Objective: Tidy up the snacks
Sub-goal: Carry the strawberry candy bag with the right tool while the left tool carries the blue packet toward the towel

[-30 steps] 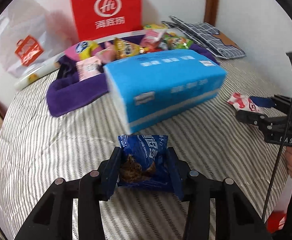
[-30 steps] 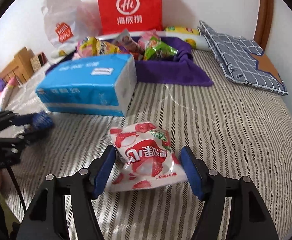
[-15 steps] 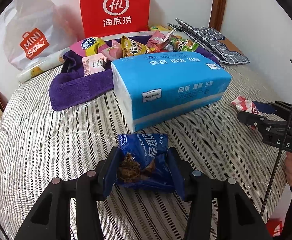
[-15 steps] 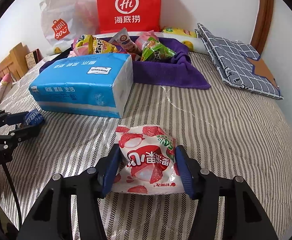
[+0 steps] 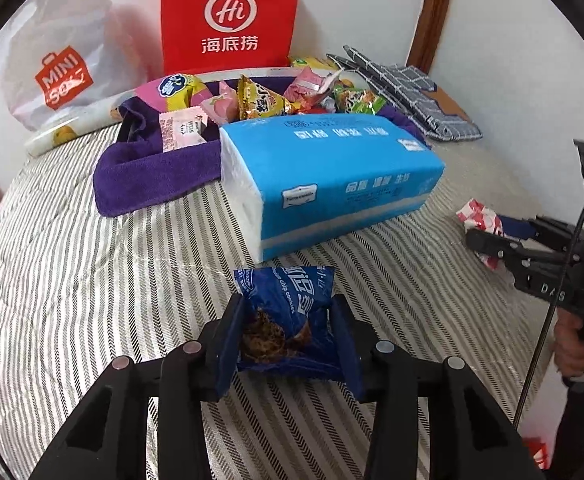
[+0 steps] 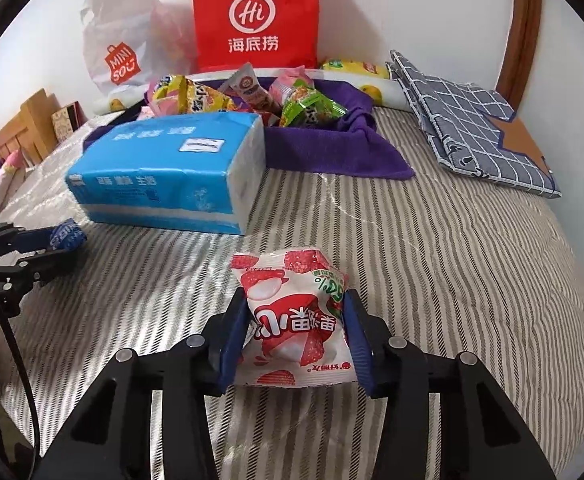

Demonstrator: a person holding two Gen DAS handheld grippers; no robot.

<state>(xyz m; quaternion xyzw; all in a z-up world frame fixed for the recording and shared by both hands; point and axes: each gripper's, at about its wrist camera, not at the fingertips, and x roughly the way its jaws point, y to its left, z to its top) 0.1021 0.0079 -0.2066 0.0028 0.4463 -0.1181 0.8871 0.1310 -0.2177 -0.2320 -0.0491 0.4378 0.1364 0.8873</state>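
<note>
Now two grippers (jaws just closing) each pinch one packet: left gripper (image 5: 285, 338) cookie packet (image 5: 287, 316), right gripper (image 6: 294, 340) lychee packet (image 6: 292, 320).

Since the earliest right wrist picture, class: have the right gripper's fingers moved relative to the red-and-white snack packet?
Yes. The right gripper has just been closing: its fingers, earlier clear of the red-and-white packet, now press its sides.

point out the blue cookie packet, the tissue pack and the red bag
blue cookie packet (image 5: 292, 320), left wrist view, middle of wrapper
tissue pack (image 5: 332, 168), left wrist view, blue top face
red bag (image 6: 255, 16), right wrist view, front panel
</note>
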